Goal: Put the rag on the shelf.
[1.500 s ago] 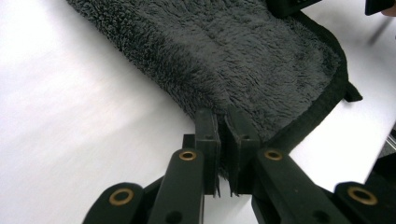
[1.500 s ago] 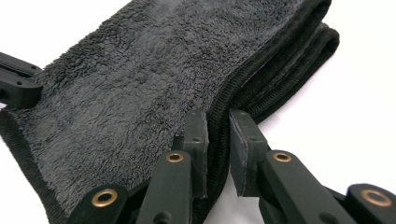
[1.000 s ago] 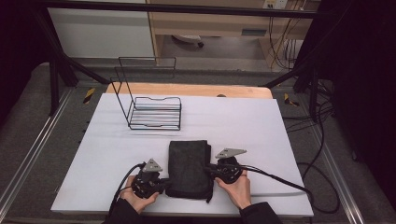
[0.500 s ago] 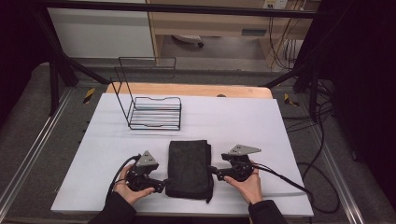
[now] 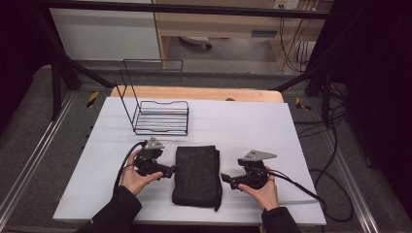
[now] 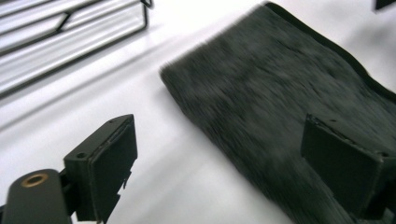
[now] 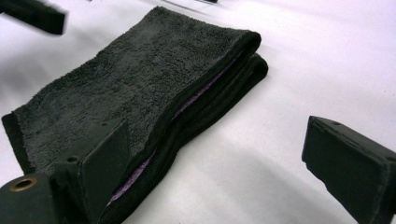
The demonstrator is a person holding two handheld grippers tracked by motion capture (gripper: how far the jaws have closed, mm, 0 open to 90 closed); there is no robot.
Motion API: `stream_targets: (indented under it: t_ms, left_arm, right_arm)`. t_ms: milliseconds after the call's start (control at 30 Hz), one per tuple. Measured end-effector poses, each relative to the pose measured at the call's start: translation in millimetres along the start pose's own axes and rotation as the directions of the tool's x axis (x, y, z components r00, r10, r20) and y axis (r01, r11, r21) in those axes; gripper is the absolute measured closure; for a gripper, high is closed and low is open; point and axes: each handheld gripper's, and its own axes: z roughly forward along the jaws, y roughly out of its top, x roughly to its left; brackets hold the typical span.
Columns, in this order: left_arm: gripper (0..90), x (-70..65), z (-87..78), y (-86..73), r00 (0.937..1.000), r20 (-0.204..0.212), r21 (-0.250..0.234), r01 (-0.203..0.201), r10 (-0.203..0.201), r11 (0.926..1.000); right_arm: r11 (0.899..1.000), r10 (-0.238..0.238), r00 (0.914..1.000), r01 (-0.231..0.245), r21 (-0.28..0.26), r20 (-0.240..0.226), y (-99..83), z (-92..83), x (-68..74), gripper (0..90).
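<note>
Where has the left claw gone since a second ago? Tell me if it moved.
Yes. The left claw, its jaws just opened, has backed off leftward from the folded towel, toward the table's left edge.

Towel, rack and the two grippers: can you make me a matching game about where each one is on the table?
Things:
1. folded black towel
2. wire rack
3. left gripper
4. right gripper

Places:
A. at the towel's right edge, jaws open
B. far left part of the white table
C. between the two grippers
D. at the towel's left edge, jaws open

Pairs: 1-C, 2-B, 3-D, 4-A
</note>
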Motion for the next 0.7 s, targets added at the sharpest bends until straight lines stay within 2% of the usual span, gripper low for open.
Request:
stream_targets:
  t_ms: [133,233,300,400,567,700]
  left_arm:
    - [17.0,7.0,14.8,11.1,0.9991,-0.030,-0.027,0.030,-0.030,0.9992]
    - [24.7,13.2,25.4,14.8,0.9969,-0.043,-0.045,0.064,-0.066,0.9969]
    - [29.8,16.9,32.0,14.4,0.9948,-0.039,-0.031,0.093,-0.094,0.9952]
    - [36.6,20.0,39.4,11.7,0.9942,-0.055,0.015,0.093,-0.092,0.9956]
    - [47.3,23.5,47.4,5.9,0.9912,-0.042,0.023,0.127,-0.126,0.9917]
    - [54.9,21.9,50.8,3.6,0.9908,-0.017,0.013,0.134,-0.134,0.9909]
  right_arm:
    - [1.000,-0.001,1.0000,0.001,0.009,0.005,-0.4,0.5,-0.1,8.1]
    - [1.000,0.000,0.9999,0.000,0.010,0.010,-0.5,1.0,-0.3,8.0]
    - [1.000,0.002,0.9999,-0.002,0.012,0.013,-0.4,1.3,-0.5,8.0]
    - [1.000,0.000,0.9998,0.000,0.015,0.018,-0.1,1.7,-1.3,8.0]
    - [1.000,0.007,0.9997,-0.007,0.014,0.023,0.6,3.2,-2.6,7.9]
    - [1.000,0.025,0.9994,-0.026,0.010,0.022,1.7,5.1,-3.6,7.5]
